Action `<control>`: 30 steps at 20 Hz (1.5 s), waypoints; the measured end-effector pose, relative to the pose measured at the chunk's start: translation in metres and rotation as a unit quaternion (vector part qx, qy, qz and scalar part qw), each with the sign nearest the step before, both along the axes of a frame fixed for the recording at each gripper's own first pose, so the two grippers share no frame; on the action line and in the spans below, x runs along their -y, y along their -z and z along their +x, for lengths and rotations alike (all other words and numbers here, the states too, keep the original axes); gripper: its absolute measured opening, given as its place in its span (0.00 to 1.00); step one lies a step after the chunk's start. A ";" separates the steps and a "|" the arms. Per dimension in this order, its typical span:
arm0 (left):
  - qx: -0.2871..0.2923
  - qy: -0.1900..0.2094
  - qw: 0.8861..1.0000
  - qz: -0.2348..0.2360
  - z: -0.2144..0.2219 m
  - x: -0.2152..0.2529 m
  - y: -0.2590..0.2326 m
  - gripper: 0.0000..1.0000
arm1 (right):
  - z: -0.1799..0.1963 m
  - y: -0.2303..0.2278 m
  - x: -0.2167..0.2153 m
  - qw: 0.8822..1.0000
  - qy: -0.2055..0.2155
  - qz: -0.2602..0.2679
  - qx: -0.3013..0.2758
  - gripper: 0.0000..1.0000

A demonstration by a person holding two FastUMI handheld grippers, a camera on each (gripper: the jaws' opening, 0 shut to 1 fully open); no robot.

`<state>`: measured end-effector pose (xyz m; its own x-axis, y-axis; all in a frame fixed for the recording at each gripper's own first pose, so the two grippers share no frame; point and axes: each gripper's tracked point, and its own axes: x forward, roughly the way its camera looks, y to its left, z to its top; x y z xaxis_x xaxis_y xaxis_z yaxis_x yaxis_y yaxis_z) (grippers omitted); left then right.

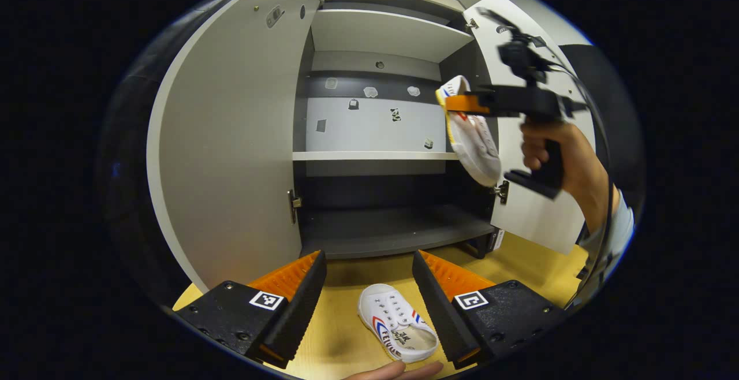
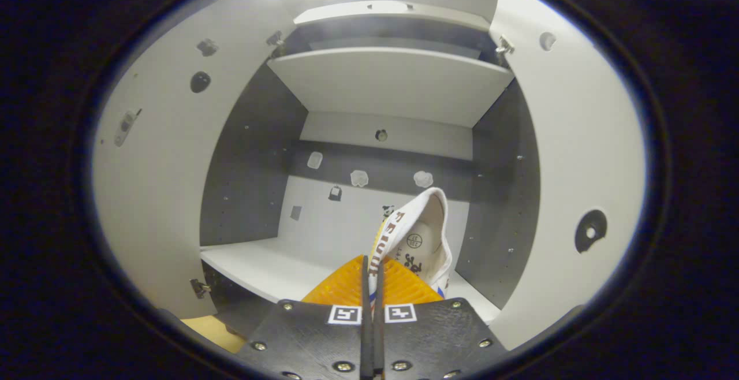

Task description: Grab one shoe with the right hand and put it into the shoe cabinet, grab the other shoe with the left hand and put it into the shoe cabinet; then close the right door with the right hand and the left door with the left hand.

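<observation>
White canvas shoe (image 1: 470,131) hangs toe-down from the right gripper (image 1: 462,103) in the left gripper view, level with the middle compartment of the shoe cabinet (image 1: 375,155) and just in front of its right edge. In the right gripper view the right gripper (image 2: 369,287) has its jaws pressed together on the side wall of this shoe (image 2: 418,241), both fingers pinching the fabric; the heel opening faces the camera. A hand (image 1: 548,149) grips the handle, close to the inner face of the right door (image 1: 537,207).

Both doors stand wide open. The left door (image 1: 231,137) swings out toward the camera, its lower edge reaching the floor line. The middle shelf (image 2: 254,267) lies just ahead of and below the held shoe, a bare board with open room across its width. The upper shelf (image 2: 392,82) overhangs well above the shoe. The bottom shelf (image 1: 392,230) is dark and bare.

Second shoe (image 1: 397,321) lies on the wooden floor (image 1: 519,264), sole down, well in front of the cabinet. The left gripper (image 1: 369,293) hovers over it, jaws spread wide, one finger on each side, not touching it. Fingertips of a hand (image 1: 398,371) show at the lower edge, just beside the shoe's heel.
</observation>
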<state>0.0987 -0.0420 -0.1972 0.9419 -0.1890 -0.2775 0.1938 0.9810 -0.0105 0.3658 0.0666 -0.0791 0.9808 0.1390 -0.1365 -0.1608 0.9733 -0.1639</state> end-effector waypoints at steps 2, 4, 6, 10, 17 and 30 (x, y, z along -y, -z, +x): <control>-0.007 0.009 1.000 -0.007 -0.004 0.009 0.006 0.92 | 0.046 0.001 0.006 0.999 0.002 -0.020 -0.028 0.00; -0.017 0.015 1.000 -0.004 -0.008 0.013 0.015 0.92 | 0.077 0.011 0.009 0.998 0.007 -0.040 -0.055 0.00; -0.024 0.016 1.000 -0.001 -0.010 0.015 0.022 0.92 | 0.110 0.017 0.012 0.996 0.005 -0.049 -0.069 0.01; -0.033 0.010 0.999 0.006 -0.011 0.012 0.030 0.92 | 0.152 0.032 0.020 0.993 0.025 -0.058 -0.100 0.01; -0.045 -0.011 0.999 0.005 -0.014 0.004 0.038 0.92 | 0.142 0.036 0.016 0.991 0.048 -0.049 -0.111 0.23; -0.137 -0.006 0.990 -0.023 -0.039 0.011 0.091 0.92 | -0.158 -0.039 0.021 0.998 0.065 -0.009 0.025 0.98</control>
<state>0.0597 -0.0533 -0.2881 0.8346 -0.1962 -0.5147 0.1649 0.9806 -0.1064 0.2076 0.0452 -0.0402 0.9960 0.0073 -0.0893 -0.0239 0.9821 -0.1870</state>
